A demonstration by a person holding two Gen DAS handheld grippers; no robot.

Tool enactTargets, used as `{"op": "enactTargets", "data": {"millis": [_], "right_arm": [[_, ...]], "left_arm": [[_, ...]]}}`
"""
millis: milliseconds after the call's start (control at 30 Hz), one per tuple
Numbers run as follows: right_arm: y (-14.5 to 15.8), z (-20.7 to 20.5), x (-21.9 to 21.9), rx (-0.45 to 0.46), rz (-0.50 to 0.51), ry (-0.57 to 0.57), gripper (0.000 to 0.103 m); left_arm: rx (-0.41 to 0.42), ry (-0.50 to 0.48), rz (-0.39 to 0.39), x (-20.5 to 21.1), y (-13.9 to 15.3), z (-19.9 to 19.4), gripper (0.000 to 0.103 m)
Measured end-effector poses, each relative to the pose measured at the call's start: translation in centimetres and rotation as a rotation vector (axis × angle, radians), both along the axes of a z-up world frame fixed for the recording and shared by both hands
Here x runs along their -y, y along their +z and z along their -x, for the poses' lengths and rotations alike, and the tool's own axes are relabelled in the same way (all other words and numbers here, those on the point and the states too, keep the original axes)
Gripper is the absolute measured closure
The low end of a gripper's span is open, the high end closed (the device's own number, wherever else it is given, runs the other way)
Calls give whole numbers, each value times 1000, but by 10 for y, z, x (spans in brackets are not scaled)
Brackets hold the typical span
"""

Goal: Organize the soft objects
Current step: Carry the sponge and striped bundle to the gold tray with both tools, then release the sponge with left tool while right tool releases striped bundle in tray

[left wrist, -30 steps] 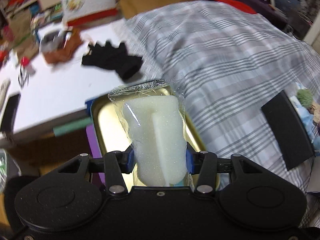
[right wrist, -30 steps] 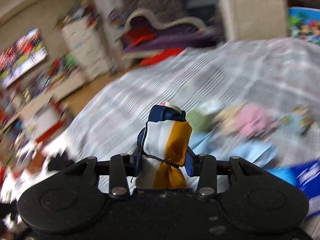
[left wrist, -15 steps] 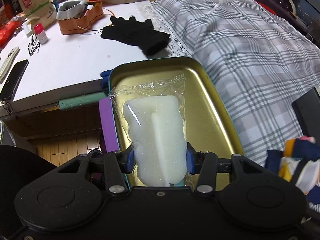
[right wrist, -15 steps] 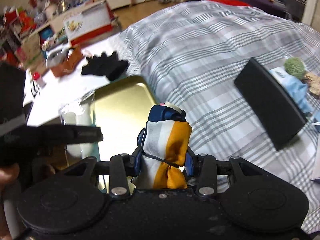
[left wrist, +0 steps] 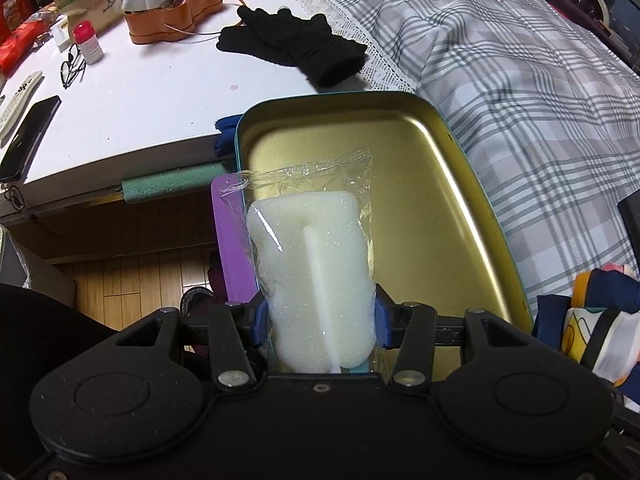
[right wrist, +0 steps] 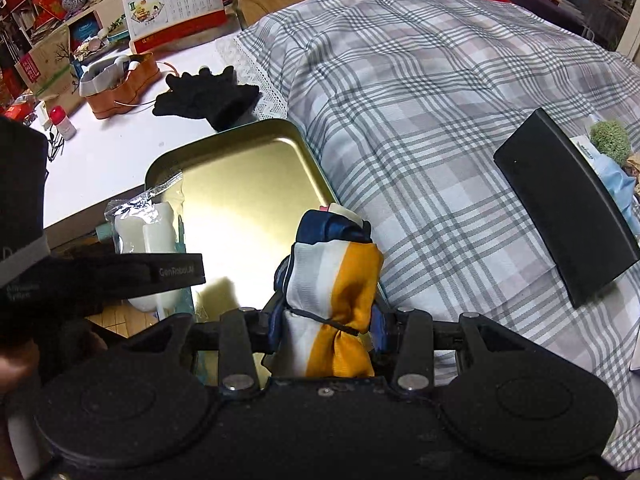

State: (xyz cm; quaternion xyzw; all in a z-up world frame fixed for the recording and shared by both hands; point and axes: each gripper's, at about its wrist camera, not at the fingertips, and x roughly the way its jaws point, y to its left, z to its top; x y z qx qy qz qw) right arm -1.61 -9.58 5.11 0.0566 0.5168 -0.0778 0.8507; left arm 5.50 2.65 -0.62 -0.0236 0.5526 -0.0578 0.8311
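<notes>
Fingers of left gripper [left wrist: 318, 322] easing apart w/ bagged sponge [left wrist: 316, 276] between them, over gold tin tray [left wrist: 460, 200] on the plaid bedspread [left wrist: 520, 80]. Right gripper [right wrist: 328, 328] clamped on rolled scarf [right wrist: 332, 280] by tray's edge. Both light, squashy; bag film likely slippery, so grip mid-body. Only right view shows black case [right wrist: 564, 216].

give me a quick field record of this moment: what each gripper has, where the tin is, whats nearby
left gripper: jaws opening, bagged white sponge between the pads, over the tin
right gripper: shut on folded scarf, at the tin's right edge
tin: gold inside, teal rim, open, nothing lying in it yet
under tin: checked bedspread, beside white table
nearby: black gloves on table; black case on bedspread
</notes>
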Motion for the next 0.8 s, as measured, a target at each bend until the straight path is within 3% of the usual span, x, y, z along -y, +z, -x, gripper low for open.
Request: {"op": "enactTargets", "data": {"millis": [167, 467, 800], "right_arm": [[-2, -2, 0, -5, 8, -3, 62], [-3, -6, 0, 1, 12, -4, 60], [-5, -3, -2, -16, 32, -4, 60]], "left_arm": [[1, -11, -13, 2, -3, 0, 53], [14, -10, -8, 3, -3, 0, 31], [-14, -14, 8, 1, -6, 0, 29]]}}
